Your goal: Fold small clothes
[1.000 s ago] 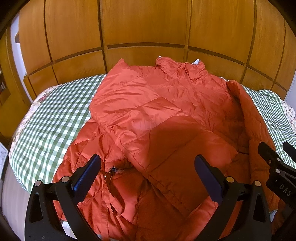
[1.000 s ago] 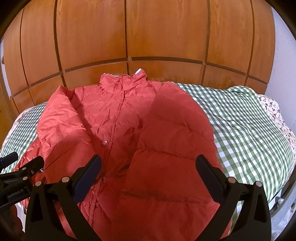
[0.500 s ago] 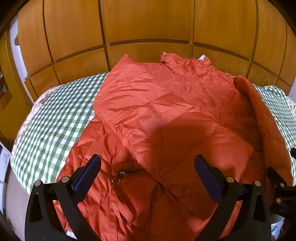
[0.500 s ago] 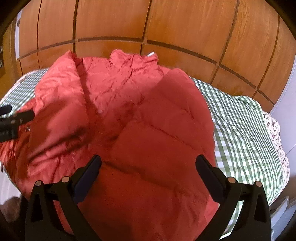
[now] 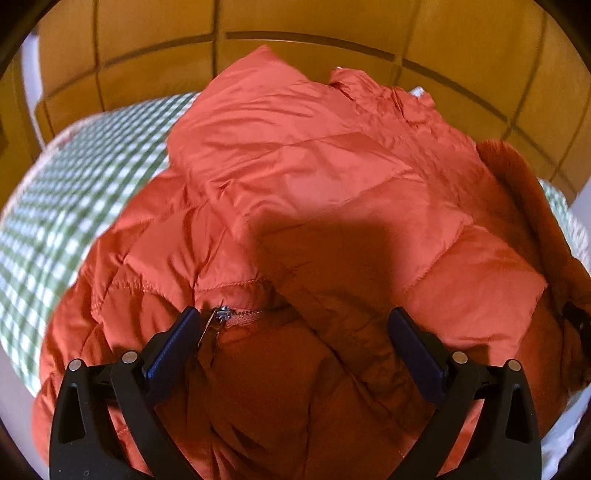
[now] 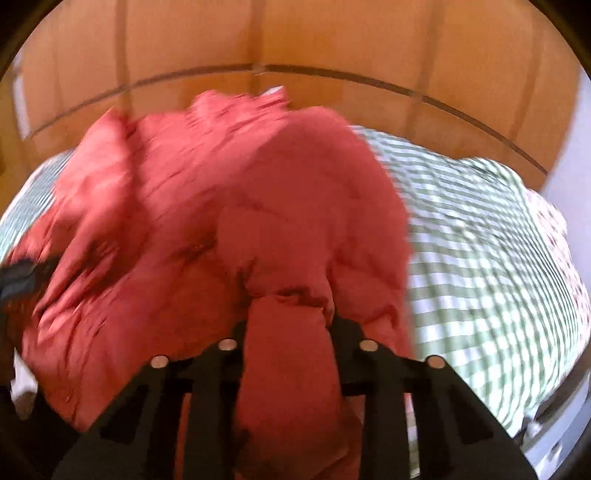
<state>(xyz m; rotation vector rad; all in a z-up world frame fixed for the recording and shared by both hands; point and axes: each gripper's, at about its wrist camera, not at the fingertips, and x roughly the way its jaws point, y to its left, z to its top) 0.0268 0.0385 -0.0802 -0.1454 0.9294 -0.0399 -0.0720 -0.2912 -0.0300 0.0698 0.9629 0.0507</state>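
Observation:
A red puffer jacket [image 5: 314, 192] lies on the bed, collar at the far end, both sleeves folded over its front. My left gripper [image 5: 291, 332] is open and low over the jacket's near hem, with the left pad beside a zipper pull [image 5: 216, 321]. My right gripper [image 6: 291, 325] is shut on a bunched fold of the jacket [image 6: 288, 229] at its near right hem. The right wrist view is motion-blurred. The left gripper shows as a dark shape [image 6: 22, 277] at the left edge of that view.
The bed has a green and white checked cover [image 5: 62, 206], also seen in the right wrist view [image 6: 491, 251]. A wooden panelled wardrobe [image 5: 295, 22] stands right behind the bed. A white wall [image 6: 569, 155] is at the right.
Both grippers came down and closer to the jacket's near hem. My right gripper went from open to shut on the jacket's hem. The left gripper stayed open.

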